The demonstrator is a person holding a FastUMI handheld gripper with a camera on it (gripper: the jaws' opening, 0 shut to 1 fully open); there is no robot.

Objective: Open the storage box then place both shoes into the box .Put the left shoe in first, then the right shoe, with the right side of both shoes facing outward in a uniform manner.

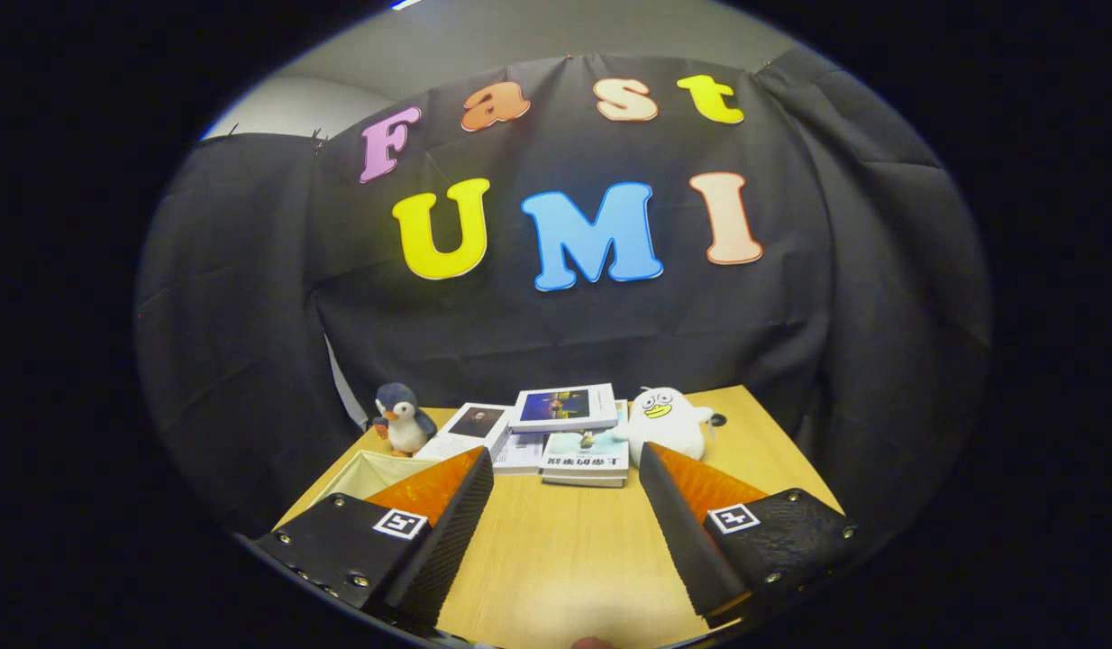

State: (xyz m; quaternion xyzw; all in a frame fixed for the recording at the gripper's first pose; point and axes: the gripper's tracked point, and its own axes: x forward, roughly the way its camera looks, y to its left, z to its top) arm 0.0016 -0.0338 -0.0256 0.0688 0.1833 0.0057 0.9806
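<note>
- Pale fabric shows just behind the left finger of the tongs: a light, cloth-like wall with a folded rim at the near-left corner of the surface. It may be the storage box, but so little of it clears the finger that I cannot say for sure, nor whether it stands open or shut.
- Beyond that, at the far left of the surface, a small penguin plush stands upright.
- Next along the back edge lies a loose spread of books, some stacked, some overlapping, straight ahead of the gap between the fingers and well beyond them.
- Right of the books sits a white duck plush, just past the tip of the right finger.
- Tongs: spread wide, fingers well apart, with bare wood between them and nothing held.
- No shoe can be made out, so how the shoes lie, and whether either is in the box, cannot be judged from this view.
- Relation that matters: the pale box-like thing lies to the left of the tongs and close in, partly hidden by the left finger, while the tongs point forward at the books. Any work on it would call for a turn to the left and downward; its long axis cannot be read from the corner on show.
</note>
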